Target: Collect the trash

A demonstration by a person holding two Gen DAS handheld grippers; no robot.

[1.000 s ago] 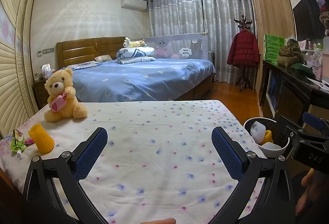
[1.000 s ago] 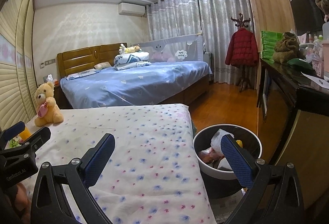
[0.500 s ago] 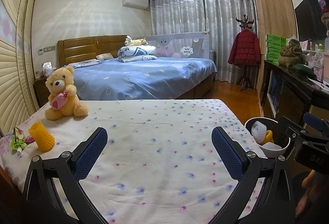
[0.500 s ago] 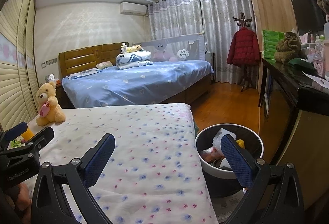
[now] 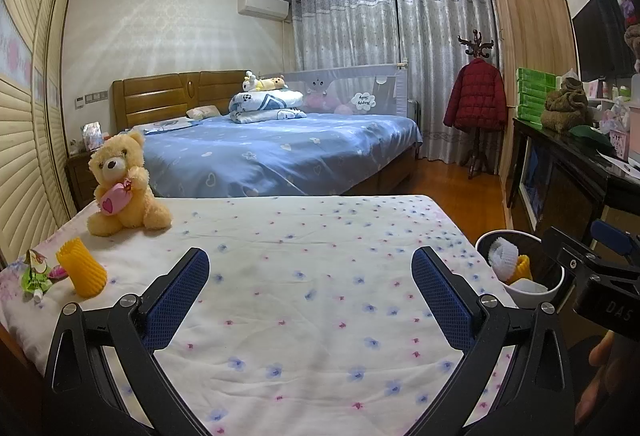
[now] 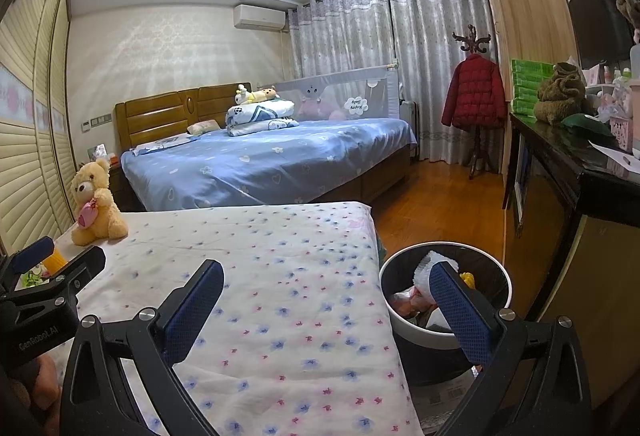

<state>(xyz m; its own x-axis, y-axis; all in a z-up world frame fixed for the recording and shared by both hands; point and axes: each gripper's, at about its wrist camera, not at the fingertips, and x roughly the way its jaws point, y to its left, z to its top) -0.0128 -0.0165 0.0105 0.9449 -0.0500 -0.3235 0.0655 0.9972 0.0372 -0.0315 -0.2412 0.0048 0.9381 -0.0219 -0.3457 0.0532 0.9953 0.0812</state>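
Note:
A yellow ribbed foam sleeve point(image 5: 82, 273) stands on the flowered sheet point(image 5: 304, 276) at the left, with a green and pink wrapper point(image 5: 35, 273) beside it. My left gripper point(image 5: 310, 288) is open and empty, low over the sheet, to the right of both. A white-rimmed trash bin point(image 6: 444, 288) with a dark liner stands on the floor by the bed's right edge and holds white and yellow foam and other trash. It also shows in the left wrist view point(image 5: 520, 272). My right gripper point(image 6: 326, 302) is open and empty, its right finger over the bin.
A tan teddy bear point(image 5: 122, 189) with a pink heart sits at the sheet's far left. A blue bed point(image 5: 276, 151) lies beyond. A dark cabinet point(image 6: 576, 195) with clutter stands right of the bin. A red jacket point(image 6: 474, 93) hangs on a coat stand on the wood floor.
The yellow sleeve and wrapper sit slightly further in from the left edge in the left wrist view. The bin has drifted slightly right in the right wrist view. Both grippers stay open.

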